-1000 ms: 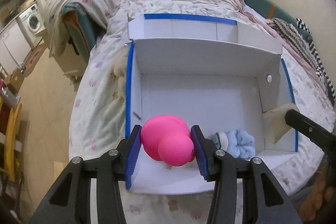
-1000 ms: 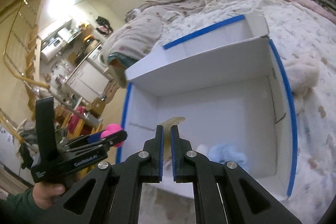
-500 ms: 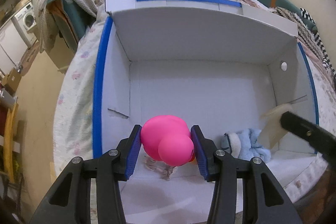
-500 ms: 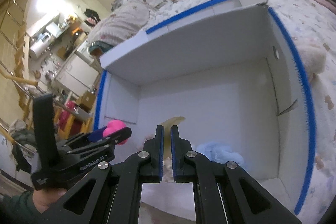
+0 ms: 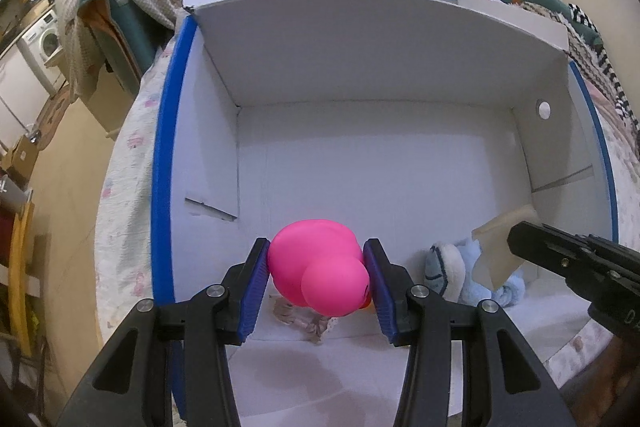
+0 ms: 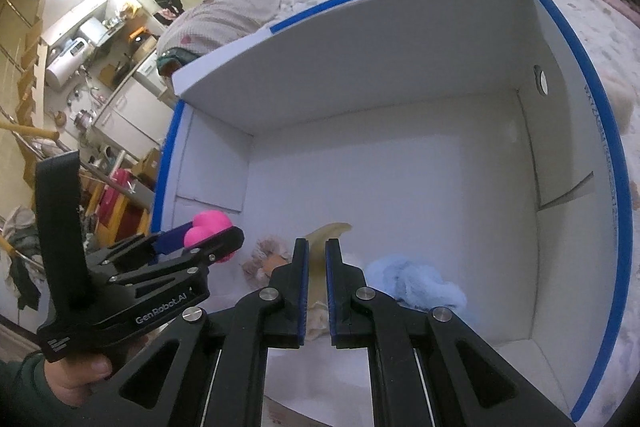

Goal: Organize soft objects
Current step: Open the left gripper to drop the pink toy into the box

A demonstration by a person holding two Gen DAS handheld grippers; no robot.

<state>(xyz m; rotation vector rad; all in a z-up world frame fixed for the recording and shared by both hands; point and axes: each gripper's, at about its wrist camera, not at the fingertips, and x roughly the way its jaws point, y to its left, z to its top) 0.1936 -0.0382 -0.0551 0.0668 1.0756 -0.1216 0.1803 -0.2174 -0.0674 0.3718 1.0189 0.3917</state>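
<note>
- Pink rubber duck (image 5: 318, 273): flanks covered by the left gripper's (image 5: 316, 281) blue pads; beak a mere orange sliver at the right pad. In the right wrist view only two pink bulges (image 6: 208, 227) show.
- Small brownish plush (image 5: 306, 319): mostly behind the duck; kind indeterminate.
- Cream flat piece (image 6: 320, 255): lower part hidden between the clamped fingers of the right gripper (image 6: 316, 267); material unclear.
- Light blue plush (image 5: 460, 269): partly behind the cream piece; form unreadable.
- White box (image 5: 360, 163): near wall cut off by the lower edge.
- Person's hand (image 6: 78, 375): only fingertips and a green cuff visible, at the corner.
- Lettering on blue tape (image 6: 600, 155): too small to read.
</note>
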